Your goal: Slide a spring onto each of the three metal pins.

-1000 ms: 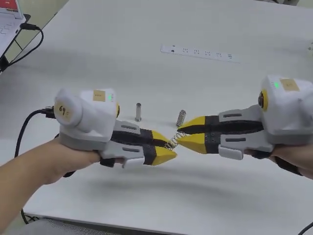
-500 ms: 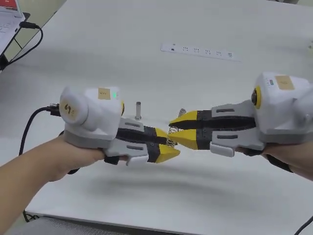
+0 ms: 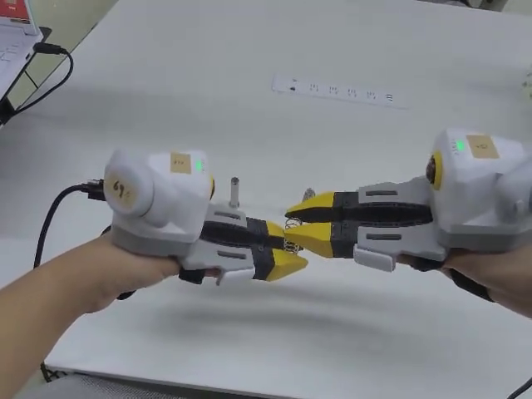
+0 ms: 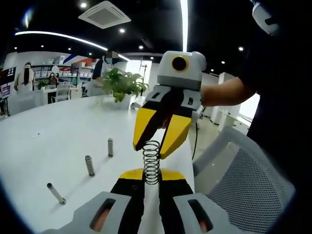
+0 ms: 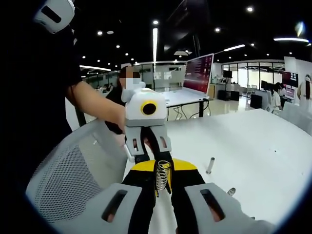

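The spring was held in the air above the white counter, on the person's side of the bare pin and a little to its right in the head view. Both claws met on it, tip to tip.

The left claw had its jaws drawn in to the coil's width and pinched one end of the spring. The right claw came in from the opposite side. Its yellow jaws were narrowed onto the other end, one tip on each side of the coil and touching it. The spring ran straight between the two claws.

In the left gripper view the bare pin stood upright on the counter. Beyond it, in a row, stood the middle pin and the far pin, each already wearing a spring. In the head view a sprung pin peeked up just behind the right claw, to the right of the bare pin.

A white power strip lay well beyond the bare pin, toward the far edge.
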